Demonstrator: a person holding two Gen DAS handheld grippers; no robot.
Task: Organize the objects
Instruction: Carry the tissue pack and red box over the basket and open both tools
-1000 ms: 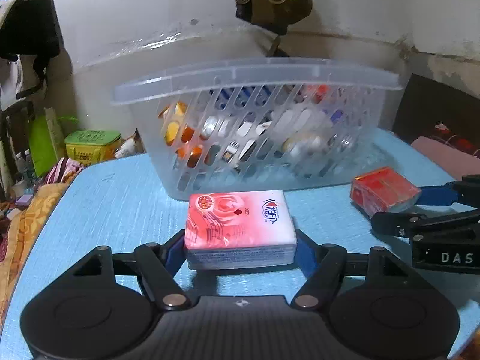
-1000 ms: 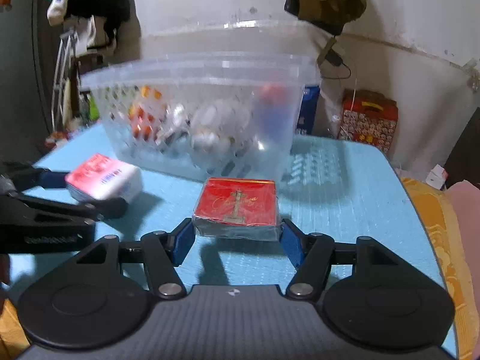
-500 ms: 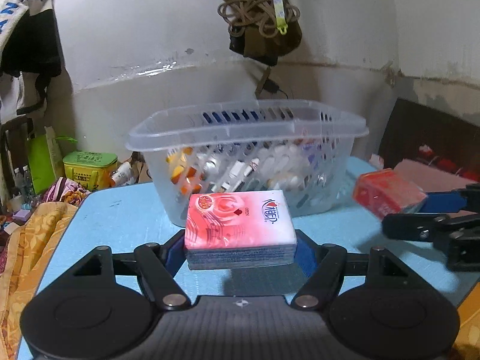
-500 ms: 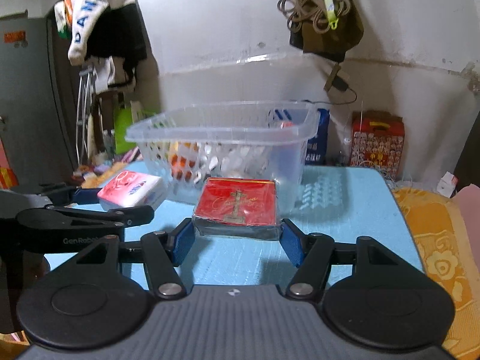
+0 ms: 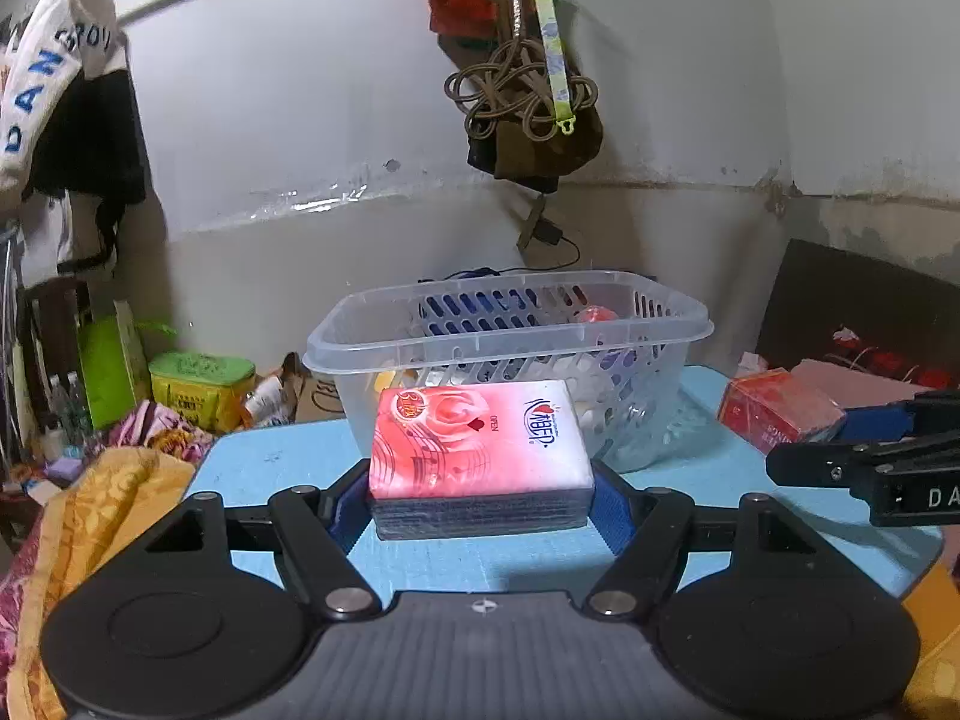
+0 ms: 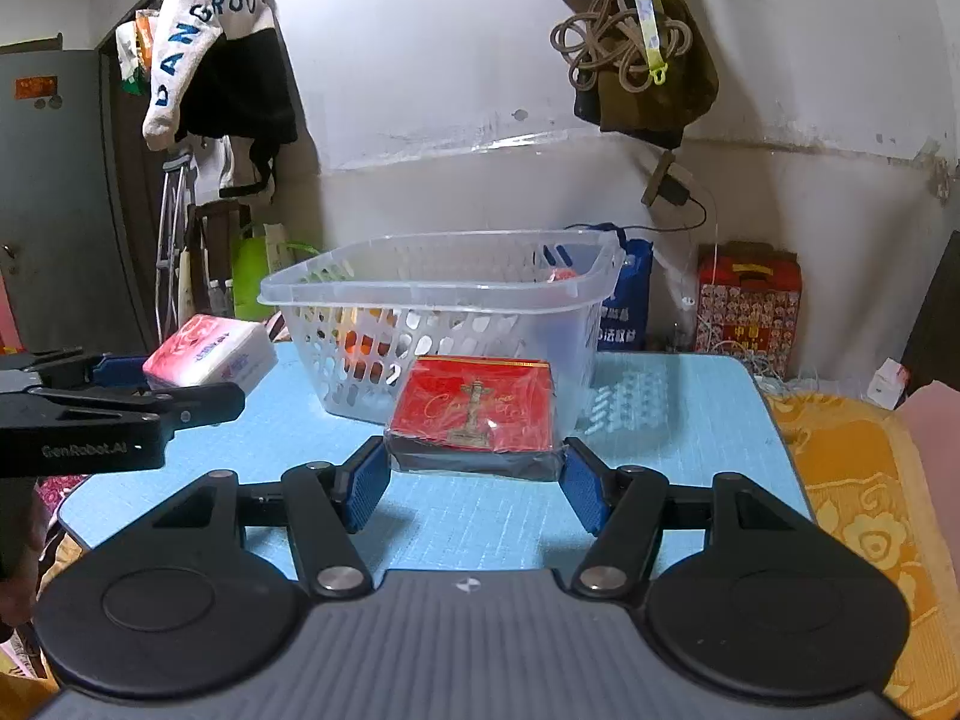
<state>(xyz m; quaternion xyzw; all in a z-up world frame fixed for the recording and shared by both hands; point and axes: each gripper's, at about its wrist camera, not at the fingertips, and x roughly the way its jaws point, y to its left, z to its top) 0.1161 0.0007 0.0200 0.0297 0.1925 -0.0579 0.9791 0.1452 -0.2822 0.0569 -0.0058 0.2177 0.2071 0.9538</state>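
The clear basket [image 5: 510,324] at twelve o'clock holds jumbled items (indistinct through the slats). Left gripper [image 5: 480,507] clamps the tissue pack [image 5: 480,438]; right gripper [image 6: 474,474] clamps the red box [image 6: 477,405].

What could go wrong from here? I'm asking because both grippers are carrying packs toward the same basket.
The left gripper holds the soft pink plastic-wrapped tissue pack only by its side edges; it may sag or slip. The right gripper with the red cellophane-wrapped box is close beside it, so they could collide over the clear perforated plastic basket. The basket already holds items, so either pack might land on them.
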